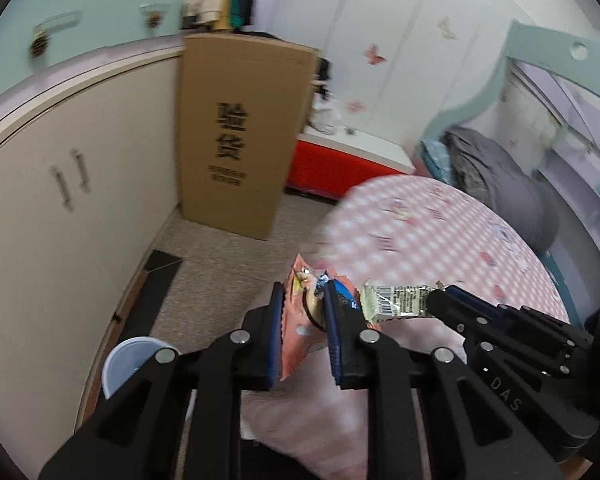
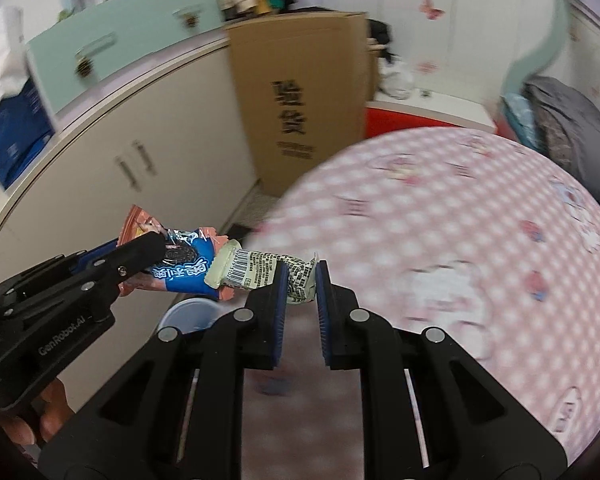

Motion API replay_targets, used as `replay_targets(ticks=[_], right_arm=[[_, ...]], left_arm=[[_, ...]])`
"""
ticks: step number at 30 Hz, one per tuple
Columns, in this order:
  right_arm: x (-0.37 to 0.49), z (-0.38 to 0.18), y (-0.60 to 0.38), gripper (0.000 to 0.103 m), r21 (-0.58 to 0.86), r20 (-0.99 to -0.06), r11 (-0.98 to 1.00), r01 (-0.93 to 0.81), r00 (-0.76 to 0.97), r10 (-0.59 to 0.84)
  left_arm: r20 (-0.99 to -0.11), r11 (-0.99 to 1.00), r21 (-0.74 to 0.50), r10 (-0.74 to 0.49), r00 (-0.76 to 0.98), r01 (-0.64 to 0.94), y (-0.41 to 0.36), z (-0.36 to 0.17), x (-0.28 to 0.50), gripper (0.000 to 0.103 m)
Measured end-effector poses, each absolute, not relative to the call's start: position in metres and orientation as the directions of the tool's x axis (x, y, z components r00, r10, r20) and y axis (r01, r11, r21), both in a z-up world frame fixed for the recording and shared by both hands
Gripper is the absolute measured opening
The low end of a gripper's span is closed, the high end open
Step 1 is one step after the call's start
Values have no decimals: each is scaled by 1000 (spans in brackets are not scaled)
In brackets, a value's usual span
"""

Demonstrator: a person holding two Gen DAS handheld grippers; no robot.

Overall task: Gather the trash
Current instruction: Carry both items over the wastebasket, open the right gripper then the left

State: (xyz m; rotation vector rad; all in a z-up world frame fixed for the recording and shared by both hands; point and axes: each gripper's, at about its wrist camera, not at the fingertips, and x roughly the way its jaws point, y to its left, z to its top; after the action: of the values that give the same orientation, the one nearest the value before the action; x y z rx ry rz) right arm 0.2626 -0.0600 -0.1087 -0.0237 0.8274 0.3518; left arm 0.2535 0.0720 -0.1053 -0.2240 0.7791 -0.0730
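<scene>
You carry one wrapper in each gripper: your left gripper [image 1: 302, 312] is clamped on the pink cookie wrapper [image 1: 300, 320], your right gripper [image 2: 302, 280] on the pale green wrapper [image 2: 260, 272]. Both hang above the blue cup [image 2: 188, 314], probably the trash bin.

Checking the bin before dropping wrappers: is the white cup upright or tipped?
Upright: the white cup shows its open mouth facing up, on the floor beside the bed.
</scene>
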Motion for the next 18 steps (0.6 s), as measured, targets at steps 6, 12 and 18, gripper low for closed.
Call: replay_targets(ticks=[6,12,18], right_arm=[[263,-126,14,14,139,-742,896,-422,555,376],[264,-155,80,14,162,-766,852,-497,481,426],[267,-187,137,22,212,-772,813,-542,418,480]], left_arm=[[-707,965,-221,-56,705,-144,145,-121,237,19],[-739,940,-196,46,672,-281,217,-147,222,19],[-775,906,-136,155,612,-401,270,-181,209,19]])
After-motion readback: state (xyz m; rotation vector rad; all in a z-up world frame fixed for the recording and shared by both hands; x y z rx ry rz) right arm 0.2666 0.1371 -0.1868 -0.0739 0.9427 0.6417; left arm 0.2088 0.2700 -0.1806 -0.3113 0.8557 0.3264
